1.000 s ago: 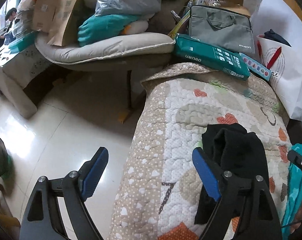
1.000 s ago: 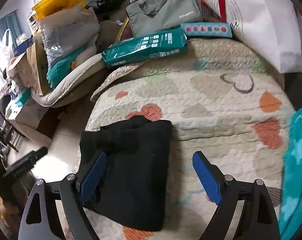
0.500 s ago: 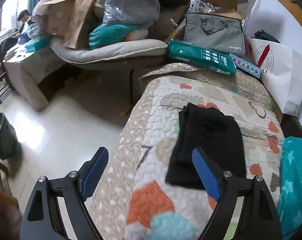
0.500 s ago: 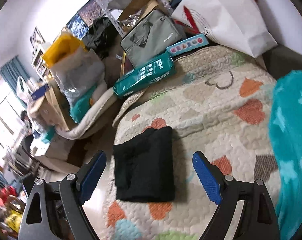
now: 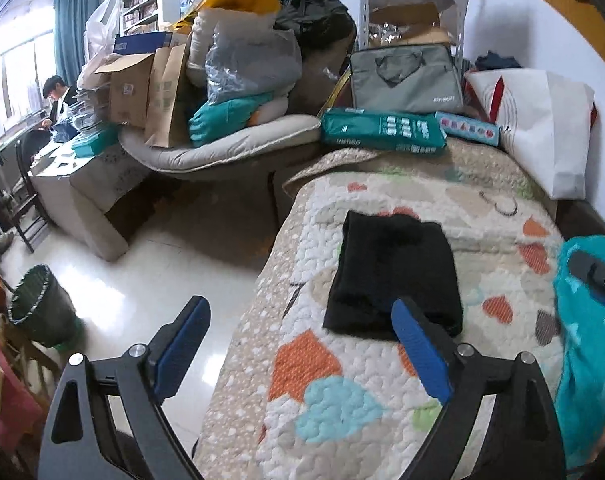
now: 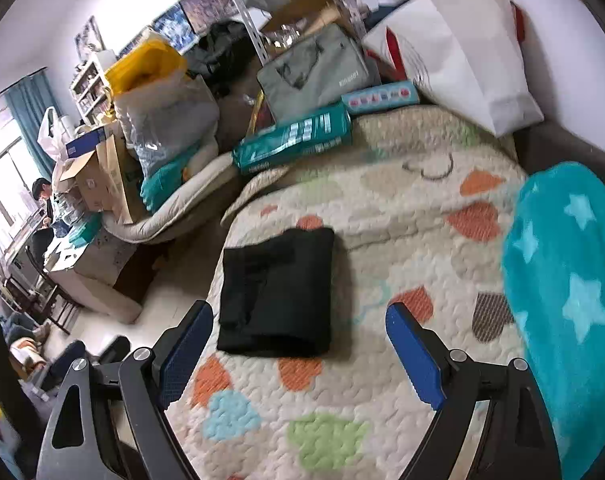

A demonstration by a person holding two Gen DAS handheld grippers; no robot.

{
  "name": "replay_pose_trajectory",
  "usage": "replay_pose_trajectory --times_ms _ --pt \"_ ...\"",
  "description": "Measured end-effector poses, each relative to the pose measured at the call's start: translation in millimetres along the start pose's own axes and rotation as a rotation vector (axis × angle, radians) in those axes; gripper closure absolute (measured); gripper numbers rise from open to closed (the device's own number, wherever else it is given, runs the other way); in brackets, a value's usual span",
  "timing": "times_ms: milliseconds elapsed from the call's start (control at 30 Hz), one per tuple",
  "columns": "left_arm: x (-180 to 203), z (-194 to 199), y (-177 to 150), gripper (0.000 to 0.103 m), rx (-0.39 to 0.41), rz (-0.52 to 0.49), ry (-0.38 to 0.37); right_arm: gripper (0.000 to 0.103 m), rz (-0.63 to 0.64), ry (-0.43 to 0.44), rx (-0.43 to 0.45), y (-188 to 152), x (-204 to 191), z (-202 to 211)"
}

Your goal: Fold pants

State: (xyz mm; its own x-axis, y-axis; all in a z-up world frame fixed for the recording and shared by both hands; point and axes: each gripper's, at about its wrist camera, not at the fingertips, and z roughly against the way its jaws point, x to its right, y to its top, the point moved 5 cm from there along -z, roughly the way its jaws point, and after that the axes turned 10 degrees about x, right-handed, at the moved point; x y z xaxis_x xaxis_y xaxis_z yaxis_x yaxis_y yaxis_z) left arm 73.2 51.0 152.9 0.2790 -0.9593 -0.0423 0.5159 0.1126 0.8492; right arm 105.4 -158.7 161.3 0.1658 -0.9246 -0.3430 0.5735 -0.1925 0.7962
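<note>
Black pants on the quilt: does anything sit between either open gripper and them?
Nothing visible does. The folded black pants lie alone on the quilt, with only bare quilt between them and the right gripper and the left gripper. Both grippers are open.

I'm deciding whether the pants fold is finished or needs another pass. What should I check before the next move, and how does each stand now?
1. Black pants folded into a compact rectangle: ok.
2. Pants lying wholly on the quilt, not hanging over its edge: ok.
3. Left gripper open and holding nothing: ok.
4. Right gripper open and holding nothing: ok.
5. Teal star blanket apart from the pants: ok.
6. Layers inside the fold lying smooth: cannot tell.
</note>
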Motion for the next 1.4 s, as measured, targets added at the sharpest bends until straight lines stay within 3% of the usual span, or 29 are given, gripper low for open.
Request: replay_pose_trajectory --times_ms 167,433,633,1000,1400 --pt "-2 5 -5 0.011 -0.002 0.008 0.012 0.011 -0.042 0.005 -0.006 -3 -8 0" --pt "5 6 -13 0.011 -0.007 -0.045 -0.013 0.011 0.016 -0.058 -0.082 -61 0 -35" --pt "10 -12 -27 0.011 -0.069 -0.023 -0.048 0.011 0.065 -0.095 -0.063 -66 8 -41" --pt "21 -33 -43 0.011 -0.133 -0.045 -0.076 0.011 0.049 -0.084 -0.117 -80 10 -56" --pt "15 -39 -48 0.011 -0.153 -0.019 -0.085 0.011 0.066 -0.103 -0.127 -87 7 -60"
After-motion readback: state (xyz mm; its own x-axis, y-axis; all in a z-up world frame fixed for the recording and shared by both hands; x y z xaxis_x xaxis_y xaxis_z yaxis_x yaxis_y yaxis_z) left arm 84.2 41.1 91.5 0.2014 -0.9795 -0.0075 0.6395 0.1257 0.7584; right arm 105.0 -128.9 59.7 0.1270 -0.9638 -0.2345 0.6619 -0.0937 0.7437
